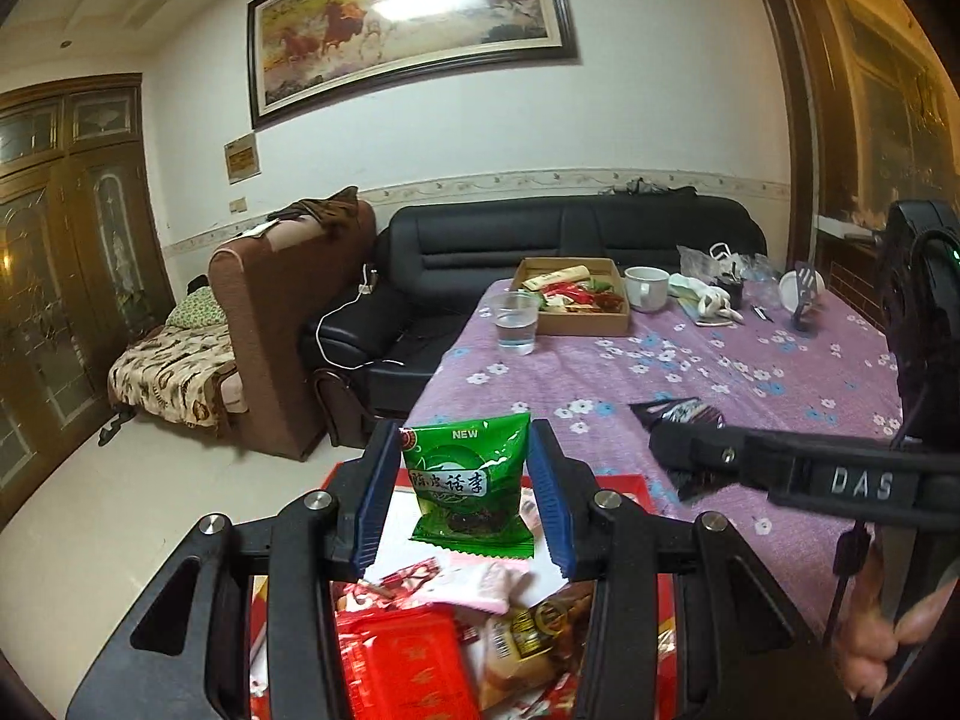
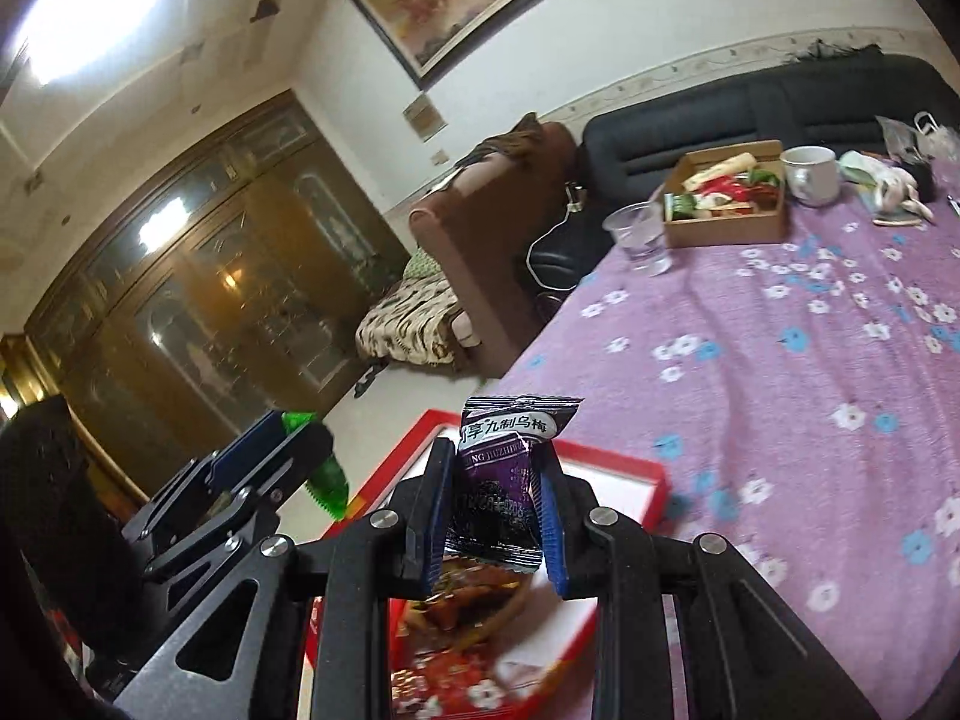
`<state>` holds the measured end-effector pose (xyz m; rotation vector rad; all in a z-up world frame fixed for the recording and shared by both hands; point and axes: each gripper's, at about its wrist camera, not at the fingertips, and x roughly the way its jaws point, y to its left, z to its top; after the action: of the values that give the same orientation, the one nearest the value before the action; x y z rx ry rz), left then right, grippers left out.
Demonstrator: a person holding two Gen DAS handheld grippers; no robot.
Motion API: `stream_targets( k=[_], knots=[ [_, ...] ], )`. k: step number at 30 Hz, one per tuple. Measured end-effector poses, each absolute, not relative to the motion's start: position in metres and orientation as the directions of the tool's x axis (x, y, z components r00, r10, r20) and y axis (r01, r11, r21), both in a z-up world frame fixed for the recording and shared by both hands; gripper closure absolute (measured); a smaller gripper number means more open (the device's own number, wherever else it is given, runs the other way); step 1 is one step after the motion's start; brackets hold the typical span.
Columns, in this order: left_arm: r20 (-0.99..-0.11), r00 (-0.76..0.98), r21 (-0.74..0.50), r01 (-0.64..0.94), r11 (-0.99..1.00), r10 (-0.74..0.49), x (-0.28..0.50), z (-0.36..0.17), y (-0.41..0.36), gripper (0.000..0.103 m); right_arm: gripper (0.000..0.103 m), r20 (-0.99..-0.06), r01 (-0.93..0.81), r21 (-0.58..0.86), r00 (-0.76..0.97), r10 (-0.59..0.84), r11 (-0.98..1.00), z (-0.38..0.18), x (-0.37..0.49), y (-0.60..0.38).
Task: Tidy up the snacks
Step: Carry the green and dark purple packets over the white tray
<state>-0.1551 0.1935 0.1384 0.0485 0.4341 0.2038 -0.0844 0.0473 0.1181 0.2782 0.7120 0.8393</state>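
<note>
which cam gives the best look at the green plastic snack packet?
Left wrist view: the green plastic snack packet faces the lens, label readable, pinched in the left claw. Right wrist view shows only its edge, mostly hidden by that claw.

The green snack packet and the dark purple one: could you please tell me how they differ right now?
The green packet sits in the left gripper, the purple packet in the right gripper. The green packet looks flat and wide between its fingers; the purple packet is squeezed narrower and crumpled. Both are small sealed packets with Chinese print, held upright above the red tray.
</note>
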Motion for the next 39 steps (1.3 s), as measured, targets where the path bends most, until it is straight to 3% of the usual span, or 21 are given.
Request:
stream_targets(
  k=[39],
  knots=[
    [-0.495,0.842,0.016,-0.239,0.971,0.215,-0.171,0.098,0.244,0.061,0.077,-0.567,-0.61,0.435,0.386,0.728,0.662,0.079,-0.115,0.119]
  ],
)
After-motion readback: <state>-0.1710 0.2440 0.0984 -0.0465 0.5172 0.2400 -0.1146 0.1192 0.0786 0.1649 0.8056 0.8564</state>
